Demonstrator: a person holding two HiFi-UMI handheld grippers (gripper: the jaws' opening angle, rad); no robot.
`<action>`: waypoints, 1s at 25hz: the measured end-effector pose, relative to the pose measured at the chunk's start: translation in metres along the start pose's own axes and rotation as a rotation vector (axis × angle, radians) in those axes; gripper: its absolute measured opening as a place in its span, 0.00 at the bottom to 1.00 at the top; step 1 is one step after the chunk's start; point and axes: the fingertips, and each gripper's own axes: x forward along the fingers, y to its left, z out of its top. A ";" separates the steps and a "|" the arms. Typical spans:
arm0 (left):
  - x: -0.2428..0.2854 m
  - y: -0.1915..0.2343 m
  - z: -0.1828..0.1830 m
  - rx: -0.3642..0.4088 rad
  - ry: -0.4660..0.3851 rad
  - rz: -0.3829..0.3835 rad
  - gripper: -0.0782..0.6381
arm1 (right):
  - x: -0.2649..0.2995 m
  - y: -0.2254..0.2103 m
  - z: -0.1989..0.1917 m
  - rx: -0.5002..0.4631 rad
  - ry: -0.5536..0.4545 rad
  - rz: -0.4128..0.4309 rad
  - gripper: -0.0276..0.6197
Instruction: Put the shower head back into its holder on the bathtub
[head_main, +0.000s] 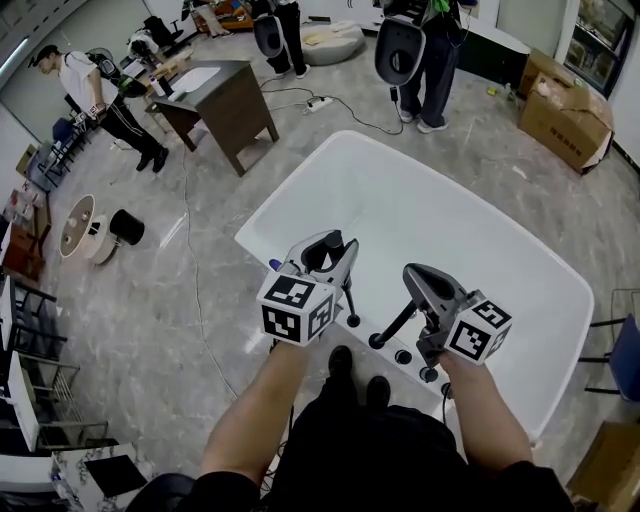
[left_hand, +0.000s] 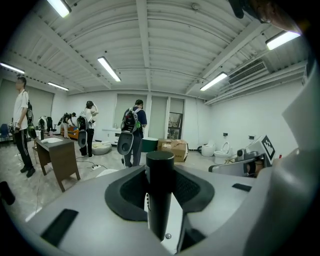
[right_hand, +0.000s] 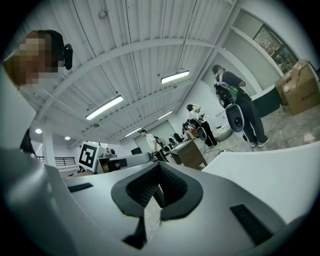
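Head view: the left gripper (head_main: 338, 248) is over the near rim of the white bathtub (head_main: 400, 200), with the black shower head (head_main: 350, 295) hanging upright from it. The shower head's lower end meets the leftmost of the black fittings (head_main: 403, 356) lined along that rim (whether it is seated there cannot be made out). The right gripper (head_main: 412, 273) is over the same rim, just beside the left one, above a slanted black rod (head_main: 393, 326) that rises from the fittings.

Left gripper view: the left gripper (left_hand: 161, 187) has its jaws clamped on the shower head (left_hand: 160, 205), a plain black cylinder standing upright between the pads.

Right gripper view: the right gripper (right_hand: 159, 189) has its jaws drawn together to a narrow slit. A thin dark sliver crosses the slit, too small to name. The bathtub (right_hand: 270, 170) lies white just beyond the jaws.
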 end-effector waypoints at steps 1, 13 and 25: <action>0.002 0.002 -0.006 -0.007 0.008 -0.001 0.30 | 0.001 -0.001 -0.003 0.002 0.007 -0.002 0.07; 0.015 0.011 -0.072 -0.059 0.126 -0.018 0.30 | 0.008 -0.010 -0.022 0.021 0.060 -0.030 0.07; 0.026 0.008 -0.145 -0.093 0.283 -0.055 0.30 | 0.010 -0.016 -0.043 0.055 0.098 -0.065 0.07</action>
